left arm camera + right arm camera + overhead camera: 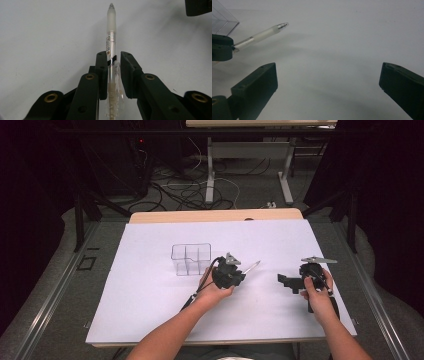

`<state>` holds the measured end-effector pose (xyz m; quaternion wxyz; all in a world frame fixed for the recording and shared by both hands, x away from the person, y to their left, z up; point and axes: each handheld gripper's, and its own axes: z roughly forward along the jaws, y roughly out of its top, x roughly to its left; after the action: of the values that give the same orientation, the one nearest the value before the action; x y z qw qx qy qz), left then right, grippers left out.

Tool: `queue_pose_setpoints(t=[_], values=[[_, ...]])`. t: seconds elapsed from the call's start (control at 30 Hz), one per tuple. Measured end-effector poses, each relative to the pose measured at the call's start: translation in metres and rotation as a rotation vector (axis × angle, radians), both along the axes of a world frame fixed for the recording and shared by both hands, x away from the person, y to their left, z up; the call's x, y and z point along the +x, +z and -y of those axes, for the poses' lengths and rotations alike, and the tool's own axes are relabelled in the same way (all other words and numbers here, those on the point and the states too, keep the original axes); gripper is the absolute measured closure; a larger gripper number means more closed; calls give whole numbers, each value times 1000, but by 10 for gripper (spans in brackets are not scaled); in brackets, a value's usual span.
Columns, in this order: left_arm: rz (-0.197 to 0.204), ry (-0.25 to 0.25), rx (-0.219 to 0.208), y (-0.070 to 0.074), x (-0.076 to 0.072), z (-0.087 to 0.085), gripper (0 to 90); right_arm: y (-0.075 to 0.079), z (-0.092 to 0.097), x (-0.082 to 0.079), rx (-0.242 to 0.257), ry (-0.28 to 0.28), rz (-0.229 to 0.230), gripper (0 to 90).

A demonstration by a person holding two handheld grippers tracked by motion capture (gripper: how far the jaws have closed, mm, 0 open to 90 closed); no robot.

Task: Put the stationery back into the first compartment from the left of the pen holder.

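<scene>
Left gripper [113,75]: jaws clamped on a clear pen [111,37], lifted over white paper [150,285], beside a clear box [191,259] | Right gripper [327,82]: jaws wide, holding nothing.

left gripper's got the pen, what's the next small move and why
Probably swing the left gripper over to the clear divided box and tip the pen toward vertical. The jaws are clamped on the pen's barrel, with its tip pointing away from the box and clear of the white sheet. The box stands just beside that hand with nothing visible in its compartments. The right gripper is open, holding nothing.
</scene>
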<state>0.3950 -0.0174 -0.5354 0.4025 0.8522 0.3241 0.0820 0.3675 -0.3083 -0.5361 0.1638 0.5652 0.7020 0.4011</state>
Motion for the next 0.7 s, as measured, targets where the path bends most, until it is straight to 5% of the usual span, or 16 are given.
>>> queue_pose_setpoints(t=[0.5, 0.7], values=[[29, 10, -71, 26, -20, -36, 768, 5, -29, -6, 59, 67, -62, 34], [30, 28, -96, 33, -27, -49, 768, 10, -38, -6, 101, 41, -74, 39]])
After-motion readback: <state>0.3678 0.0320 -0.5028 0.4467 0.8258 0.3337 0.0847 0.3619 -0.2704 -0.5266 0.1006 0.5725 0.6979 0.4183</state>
